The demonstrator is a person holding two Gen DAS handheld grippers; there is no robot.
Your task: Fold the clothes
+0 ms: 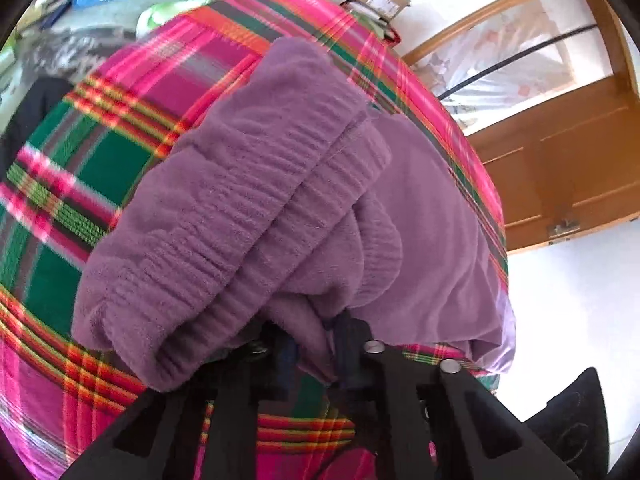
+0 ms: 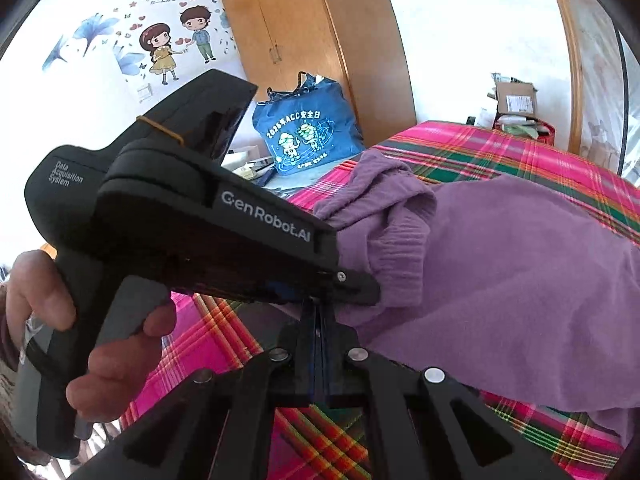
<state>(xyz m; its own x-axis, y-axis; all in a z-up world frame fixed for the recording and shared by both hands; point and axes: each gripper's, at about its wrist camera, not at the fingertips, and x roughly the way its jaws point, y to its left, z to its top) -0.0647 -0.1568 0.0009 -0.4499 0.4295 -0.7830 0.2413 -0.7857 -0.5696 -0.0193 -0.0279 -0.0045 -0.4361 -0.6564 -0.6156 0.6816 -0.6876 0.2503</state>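
A purple knitted sweater [image 1: 256,208] lies bunched on a pink, green and orange plaid bedspread [image 1: 80,168]. My left gripper [image 1: 316,344] is shut on a fold of the sweater near its ribbed edge. The sweater also shows in the right wrist view [image 2: 500,264], with the left gripper [image 2: 360,284] gripping its ribbed cuff, held by a person's hand [image 2: 100,344]. My right gripper [image 2: 318,344] is shut with its fingers pressed together, just under the left gripper's tip and beside the sweater's edge. No cloth shows between the right fingers.
A blue tote bag [image 2: 308,132] stands at the bed's far side by a wooden wardrobe [image 2: 316,36]. A cardboard box [image 2: 516,100] sits beyond the bed. A wooden door [image 1: 560,168] stands to the right. The plaid bedspread [image 2: 500,152] spreads around the sweater.
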